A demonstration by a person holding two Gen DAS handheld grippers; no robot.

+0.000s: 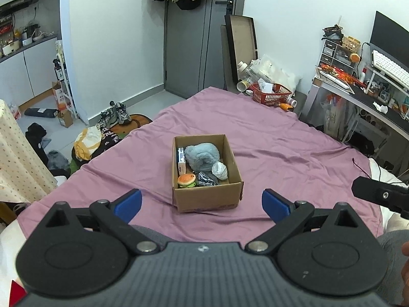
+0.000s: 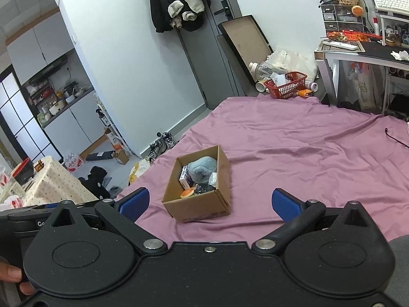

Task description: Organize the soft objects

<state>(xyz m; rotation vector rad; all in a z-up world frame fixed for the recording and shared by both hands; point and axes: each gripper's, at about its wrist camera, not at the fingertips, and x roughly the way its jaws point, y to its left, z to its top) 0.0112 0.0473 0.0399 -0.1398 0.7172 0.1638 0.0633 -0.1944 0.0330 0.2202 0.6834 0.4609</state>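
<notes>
Left wrist, cardboard box (image 1: 207, 197) lengthwise away, upright

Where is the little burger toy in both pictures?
Left wrist view: burger toy in the cardboard box's near left corner, picture middle.
Right wrist view: burger toy in the same near corner, left of middle.
Shared landmark: red basket beyond the bed.

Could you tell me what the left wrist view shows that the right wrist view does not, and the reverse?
Only the left wrist view shows the white wrapped bundle in the box clearly, the dark monitor on the desk, and the right gripper's black tip. Only the right wrist view shows the arched doorway and the black-framed glass door. Both show the cardboard box on the purple sheet, the grey plush, the burger toy, the red basket, and open, empty grippers.
</notes>
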